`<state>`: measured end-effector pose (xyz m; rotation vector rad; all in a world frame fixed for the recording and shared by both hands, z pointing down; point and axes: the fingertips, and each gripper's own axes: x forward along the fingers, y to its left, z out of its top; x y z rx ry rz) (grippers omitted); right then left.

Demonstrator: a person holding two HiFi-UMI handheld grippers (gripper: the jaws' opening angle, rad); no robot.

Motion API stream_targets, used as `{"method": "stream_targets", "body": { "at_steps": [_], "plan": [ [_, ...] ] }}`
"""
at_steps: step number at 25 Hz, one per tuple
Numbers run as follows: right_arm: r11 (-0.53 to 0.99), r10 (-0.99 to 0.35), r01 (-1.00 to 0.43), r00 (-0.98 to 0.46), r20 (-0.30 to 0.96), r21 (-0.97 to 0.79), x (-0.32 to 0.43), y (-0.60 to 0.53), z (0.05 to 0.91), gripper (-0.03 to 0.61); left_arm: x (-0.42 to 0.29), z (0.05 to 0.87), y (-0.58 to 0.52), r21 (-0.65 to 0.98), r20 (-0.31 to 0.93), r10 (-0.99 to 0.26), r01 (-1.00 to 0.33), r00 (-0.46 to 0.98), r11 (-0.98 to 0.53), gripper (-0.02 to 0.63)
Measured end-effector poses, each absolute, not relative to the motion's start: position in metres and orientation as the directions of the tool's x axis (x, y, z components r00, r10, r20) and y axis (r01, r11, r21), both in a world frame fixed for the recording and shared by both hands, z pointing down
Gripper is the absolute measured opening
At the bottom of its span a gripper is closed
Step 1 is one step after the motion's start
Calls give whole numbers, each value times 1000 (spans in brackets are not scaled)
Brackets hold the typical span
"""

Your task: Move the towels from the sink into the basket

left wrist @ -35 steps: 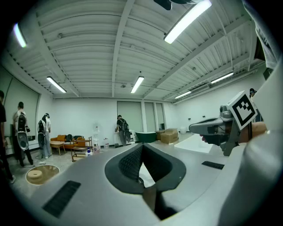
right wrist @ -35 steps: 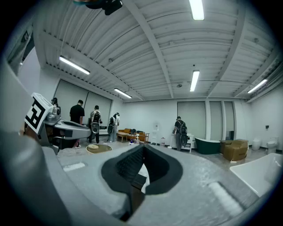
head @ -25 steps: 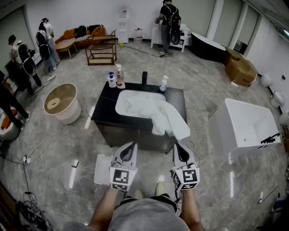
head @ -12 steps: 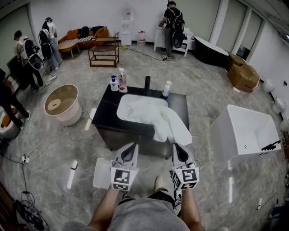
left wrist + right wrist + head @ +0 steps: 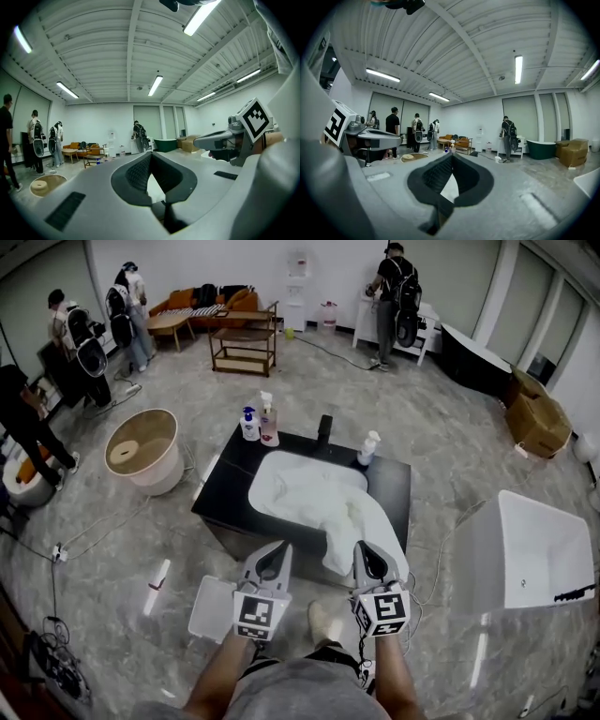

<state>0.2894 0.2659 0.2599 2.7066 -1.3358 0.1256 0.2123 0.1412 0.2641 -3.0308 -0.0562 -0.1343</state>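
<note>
Just beyond the closed, empty fingers of left gripper and right gripper, towels overhang the sink.

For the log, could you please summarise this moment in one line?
towels: in sink | left hand-held gripper: shut, empty | right hand-held gripper: shut, empty

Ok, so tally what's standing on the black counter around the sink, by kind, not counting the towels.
Bottles: 3
Faucet: 1
Total: 4
</note>
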Motion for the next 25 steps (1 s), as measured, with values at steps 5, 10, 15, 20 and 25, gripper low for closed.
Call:
{"method": "stream_targets", "body": {
  "at_steps": [5,10,15,20,25],
  "plan": [
    [-536,-827,-843,536,171,50,358,235,276,0,272,278,118,-81,128,-41,-31,991,-996,9],
    [-468,-854,-882,465,235,46,413,210,305,0,321,303,101,-54,177,-97,-89,979,-995,9],
    [-405,-873,-914,393,288,20,458,183,342,0,362,336,84,2,234,-145,-149,961,-989,9],
    [-357,-881,-934,328,342,-24,496,157,387,0,396,382,66,-9,296,-177,-182,939,-983,9],
    [-324,-871,-945,279,404,-47,519,135,433,0,412,422,53,13,353,-204,-223,913,-975,9]
  ]
}}
